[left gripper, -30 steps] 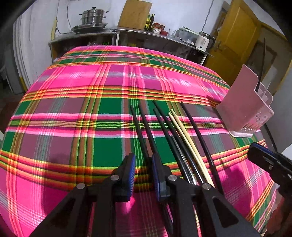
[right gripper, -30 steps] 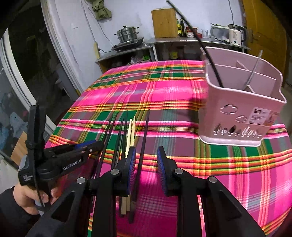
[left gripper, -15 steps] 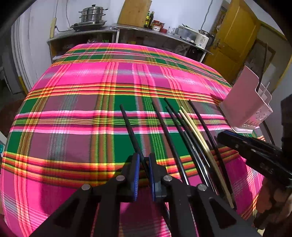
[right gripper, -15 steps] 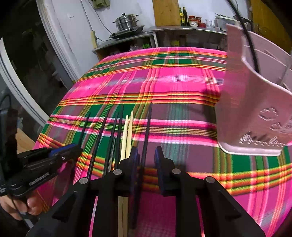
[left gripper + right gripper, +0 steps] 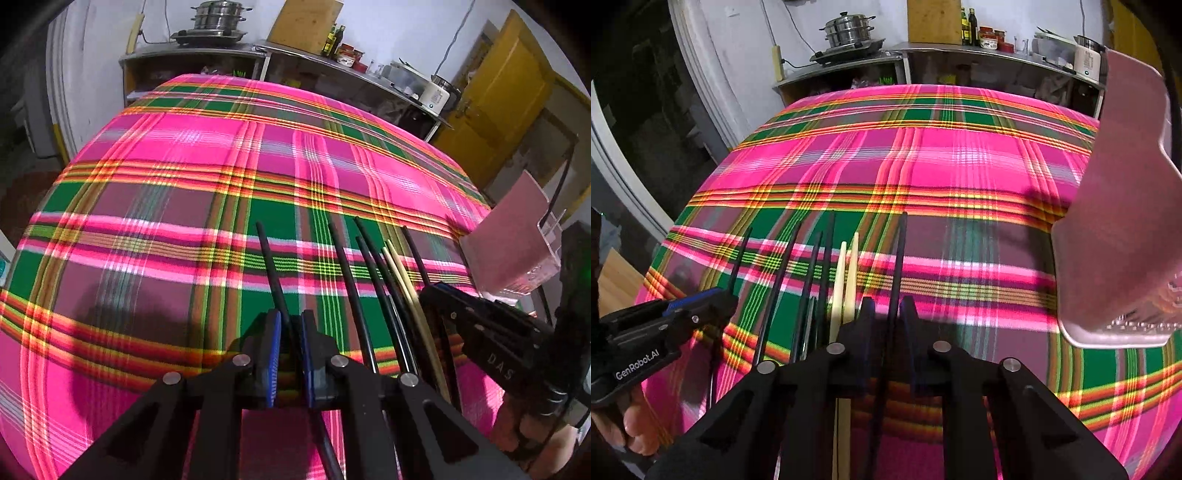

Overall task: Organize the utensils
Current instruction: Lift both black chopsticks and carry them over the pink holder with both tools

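Several black chopsticks (image 5: pixel 369 273) and a pale pair (image 5: pixel 402 280) lie side by side on the plaid cloth. My left gripper (image 5: pixel 290 325) is shut on one black chopstick (image 5: pixel 267 254), which points away from me, left of the bunch. In the right wrist view my right gripper (image 5: pixel 888 308) is low over the cloth. Its jaws are closing on the rightmost black chopstick (image 5: pixel 899 251), which runs between the pads. The pale pair (image 5: pixel 849 269) lies just left of it. The pink utensil holder (image 5: pixel 1126 221) stands to the right.
The holder (image 5: pixel 509 236) has a thin black utensil (image 5: pixel 561 177) standing in it. A hand holds the left gripper (image 5: pixel 713 295) at the table's near left edge. Shelves with pots and bottles line the far wall; a yellow door is at the back right.
The left jaws closed on one black chopstick and drew it left, away from the others. The right gripper came down and forward over the rightmost chopstick and its jaws narrowed around it.
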